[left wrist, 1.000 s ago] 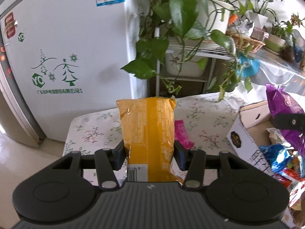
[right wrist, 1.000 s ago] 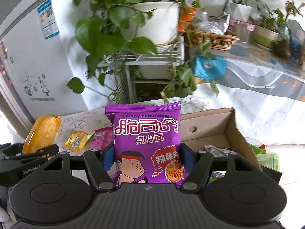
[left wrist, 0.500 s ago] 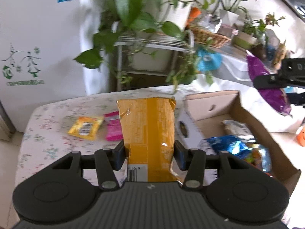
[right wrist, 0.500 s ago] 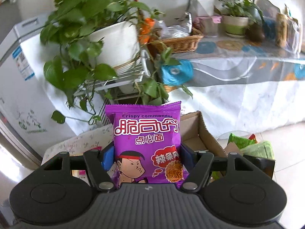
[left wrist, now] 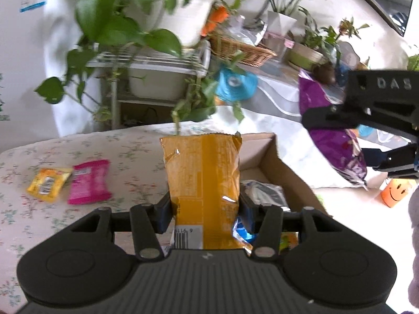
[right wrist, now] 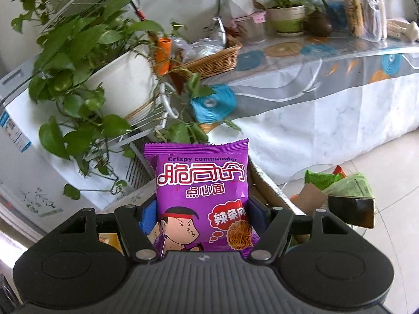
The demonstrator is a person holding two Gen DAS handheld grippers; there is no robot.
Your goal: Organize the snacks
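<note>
My left gripper is shut on an orange snack bag and holds it upright above the near end of an open cardboard box with several snack packs inside. My right gripper is shut on a purple noodle snack bag, held high to the right of the box; this bag also shows in the left wrist view. The box's edge shows behind the purple bag. A yellow packet and a pink packet lie on the floral table.
A potted vine on a white rack stands behind the table. A long counter with a wicker basket and pots runs along the back. Green bags and an orange smiley cup are on the floor.
My left gripper has swung right with the orange bag, from over the table to over the box. My right gripper has risen and turned right with the purple bag.
</note>
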